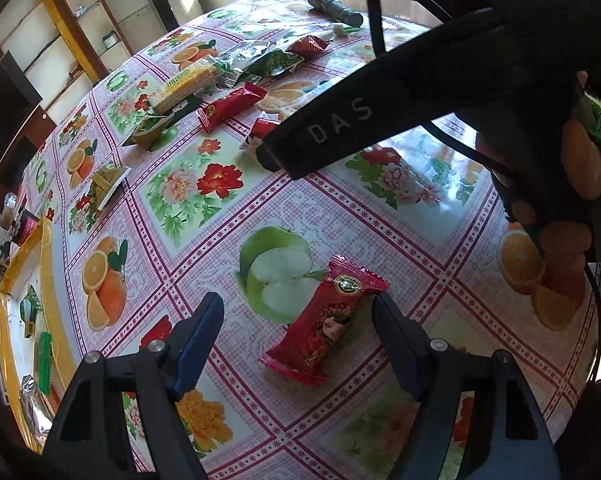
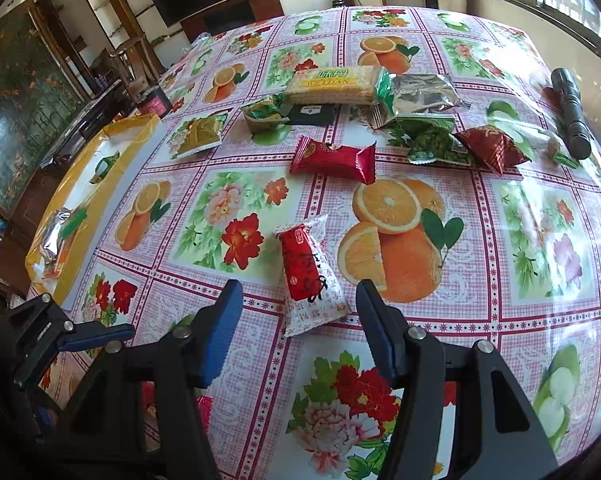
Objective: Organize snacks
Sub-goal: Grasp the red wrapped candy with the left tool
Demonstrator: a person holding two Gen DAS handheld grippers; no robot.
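Left wrist view: left hand-held gripper (image 1: 298, 312) released around red pack (image 1: 326, 320); right hand-held gripper (image 2: 298, 300) released around white pack (image 2: 310, 276). Slick wrappers may slip from the pads on the table (image 2: 540, 320).

We see the right gripper (image 2: 298, 316) open over a red-and-white snack packet (image 2: 310, 274). More snacks lie beyond on the tablecloth (image 2: 540, 320).

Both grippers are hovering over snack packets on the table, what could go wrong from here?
1. The left gripper has its right finger close beside the red packet while the left finger stands well off, so closing may push the packet sideways rather than pinch it.
2. The right gripper straddles only the near end of the white-and-red packet; it could droop or slip when lifted.
3. The glossy tablecloth may let packets slide.
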